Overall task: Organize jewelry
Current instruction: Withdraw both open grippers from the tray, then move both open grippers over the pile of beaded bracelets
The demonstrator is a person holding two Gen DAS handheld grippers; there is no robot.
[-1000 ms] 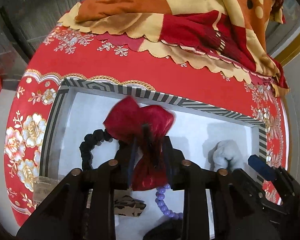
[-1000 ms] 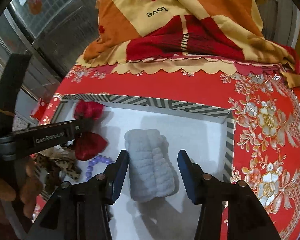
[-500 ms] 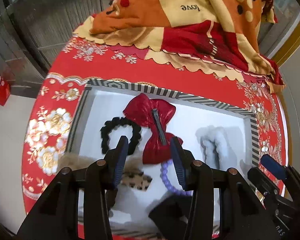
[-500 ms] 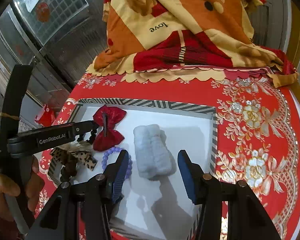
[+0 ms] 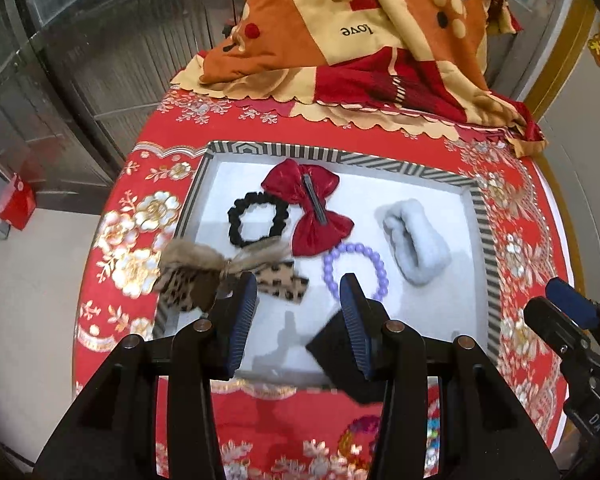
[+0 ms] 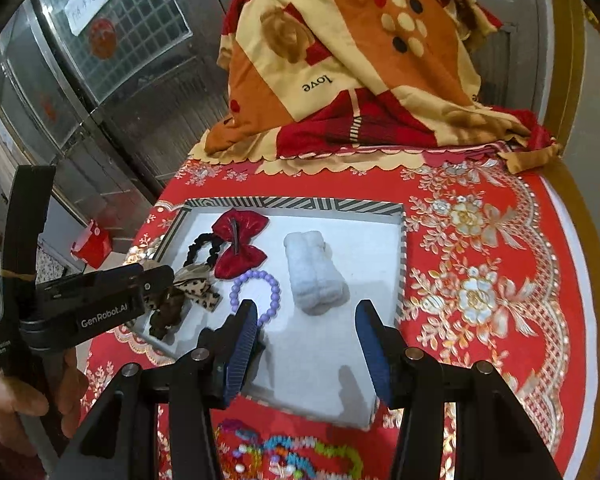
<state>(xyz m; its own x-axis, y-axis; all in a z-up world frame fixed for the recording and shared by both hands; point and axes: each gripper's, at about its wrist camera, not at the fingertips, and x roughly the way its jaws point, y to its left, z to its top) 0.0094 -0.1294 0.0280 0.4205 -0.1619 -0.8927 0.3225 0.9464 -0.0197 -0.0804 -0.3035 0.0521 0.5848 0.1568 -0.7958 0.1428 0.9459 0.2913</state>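
Both my claws held over the tray, gripping nothing.

Left wrist view: my left gripper is spread apart above the striped tray, where the red bow, black scrunchie, purple bead bracelet and grey fluffy scrunchie lie.
Right wrist view: my right gripper is likewise apart, nearest the grey scrunchie; colourful beads lie on the red cloth.

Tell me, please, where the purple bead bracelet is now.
The purple bead bracelet lies flat inside the striped tray, toward its near edge, between the red bow and the grey fluffy scrunchie; in the right wrist view it shows left of centre.
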